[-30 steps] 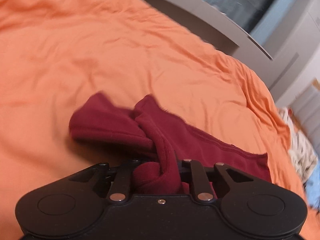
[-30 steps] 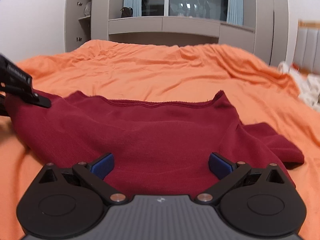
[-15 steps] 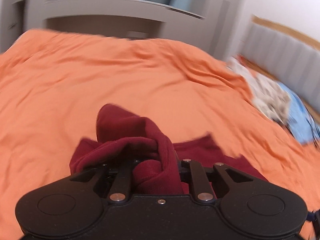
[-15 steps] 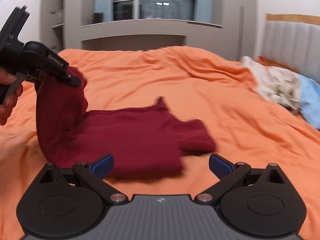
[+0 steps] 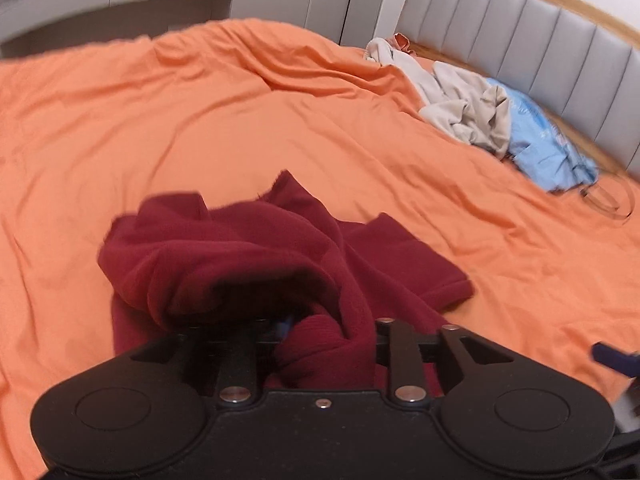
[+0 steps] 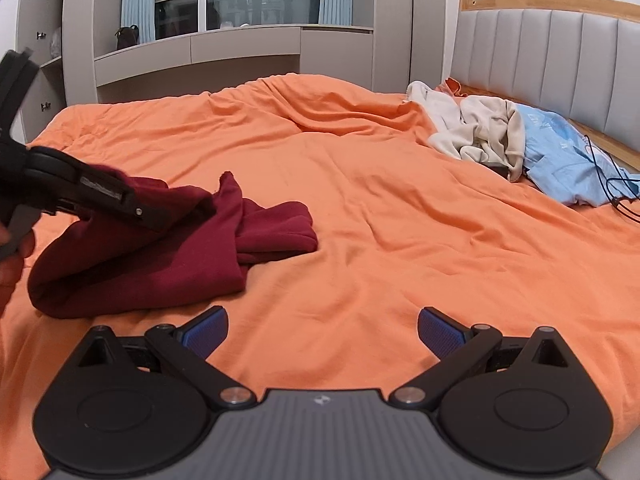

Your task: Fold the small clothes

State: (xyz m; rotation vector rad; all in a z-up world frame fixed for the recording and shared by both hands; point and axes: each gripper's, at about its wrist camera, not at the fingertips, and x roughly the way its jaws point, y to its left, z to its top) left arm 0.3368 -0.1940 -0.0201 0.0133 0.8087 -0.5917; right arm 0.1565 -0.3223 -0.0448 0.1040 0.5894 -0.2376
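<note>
Now left hand-held gripper [image 5: 320, 344] clenches the maroon shirt [image 6: 168, 248]; right hand-held gripper [image 6: 322, 330] gapes, empty.

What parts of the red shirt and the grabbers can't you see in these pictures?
- Left wrist view: the left gripper has its fingertips buried in the bunched maroon shirt, so the pinch point is hidden.
- Right wrist view: the left gripper covers the shirt's lifted edge.
- Left wrist view: the right gripper is cut off by the right edge.
- Both views: the shirt's underside, against the orange bedspread.
</note>
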